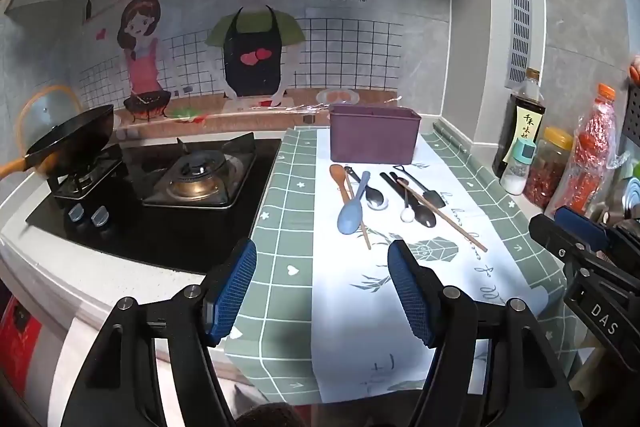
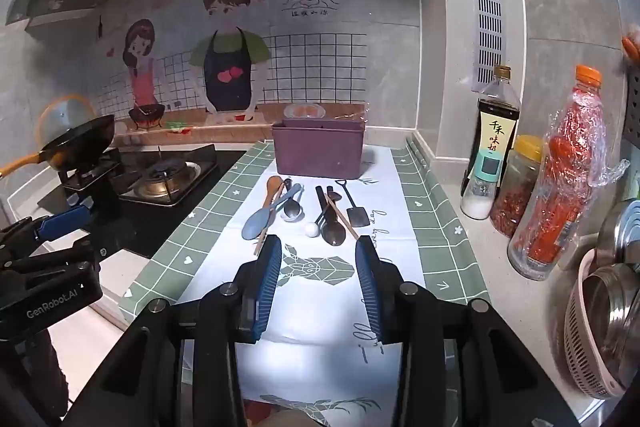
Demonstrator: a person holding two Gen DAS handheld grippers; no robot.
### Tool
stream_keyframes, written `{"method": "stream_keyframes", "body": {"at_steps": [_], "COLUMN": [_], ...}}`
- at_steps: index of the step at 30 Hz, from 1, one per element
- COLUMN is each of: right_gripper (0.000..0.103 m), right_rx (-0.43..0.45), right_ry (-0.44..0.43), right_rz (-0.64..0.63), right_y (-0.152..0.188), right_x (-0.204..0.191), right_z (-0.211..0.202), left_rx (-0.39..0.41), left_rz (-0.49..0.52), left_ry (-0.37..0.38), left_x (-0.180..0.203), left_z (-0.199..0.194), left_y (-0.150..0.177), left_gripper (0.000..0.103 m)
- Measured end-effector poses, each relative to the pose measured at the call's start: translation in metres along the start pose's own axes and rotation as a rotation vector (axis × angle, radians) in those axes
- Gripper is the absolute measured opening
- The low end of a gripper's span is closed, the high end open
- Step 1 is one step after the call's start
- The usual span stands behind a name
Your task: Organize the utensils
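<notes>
The jaws of the left gripper (image 1: 322, 291) are spread wide with nothing between them, and those of the right gripper (image 2: 318, 291) stand apart and empty too. Ahead of both, on the white printed cloth (image 2: 320, 319), the utensils are laid with handles pointing away towards the purple rectangular plastic bin (image 2: 319, 151). Beyond the left fingertip of the right gripper lies the pale blue plastic spoon (image 2: 258, 221), its long axis slanted; further right are the small white round-headed scoop (image 2: 311, 229), the dark metal spoon (image 2: 334, 231) and the black flat spatula (image 2: 357, 213). The right gripper is judged nearer.
</notes>
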State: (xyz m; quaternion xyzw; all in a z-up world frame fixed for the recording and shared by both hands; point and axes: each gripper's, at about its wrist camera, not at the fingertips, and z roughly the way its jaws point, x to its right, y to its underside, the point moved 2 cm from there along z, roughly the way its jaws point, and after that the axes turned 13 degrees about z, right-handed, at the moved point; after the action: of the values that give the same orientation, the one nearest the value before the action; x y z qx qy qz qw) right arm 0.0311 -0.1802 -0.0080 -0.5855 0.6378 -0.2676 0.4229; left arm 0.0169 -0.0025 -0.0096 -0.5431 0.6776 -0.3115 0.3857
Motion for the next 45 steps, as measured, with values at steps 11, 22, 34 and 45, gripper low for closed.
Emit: {"method": "stream_keyframes", "body": {"at_steps": [11, 22, 34, 45], "right_gripper": [0.036, 0.036, 0.036, 0.036], "right_rx": [-0.005, -0.021, -0.028, -0.026], "right_ry": [0.005, 0.023, 0.022, 0.019], "right_rz": [-0.008, 0.003, 0.009, 0.013], "right_y": [-0.002, 0.007, 0.008, 0.008], "right_x": [0.001, 0.006, 0.007, 0.008], "right_z": [-0.004, 0.004, 0.001, -0.002], "left_rx": [-0.037, -0.045, -0.046, -0.048], "left_rz": [-0.015, -0.010, -0.005, -0.005], "left_ry": [0.007, 0.015, 0.016, 0.016], "left_x": [0.004, 0.001, 0.003, 0.003], "left_z": [0.001, 0.003, 0.003, 0.003], "left_y": [0.010, 0.013, 0.014, 0.013], "left_gripper": [0.068, 0.068, 0.068, 0.068]}}
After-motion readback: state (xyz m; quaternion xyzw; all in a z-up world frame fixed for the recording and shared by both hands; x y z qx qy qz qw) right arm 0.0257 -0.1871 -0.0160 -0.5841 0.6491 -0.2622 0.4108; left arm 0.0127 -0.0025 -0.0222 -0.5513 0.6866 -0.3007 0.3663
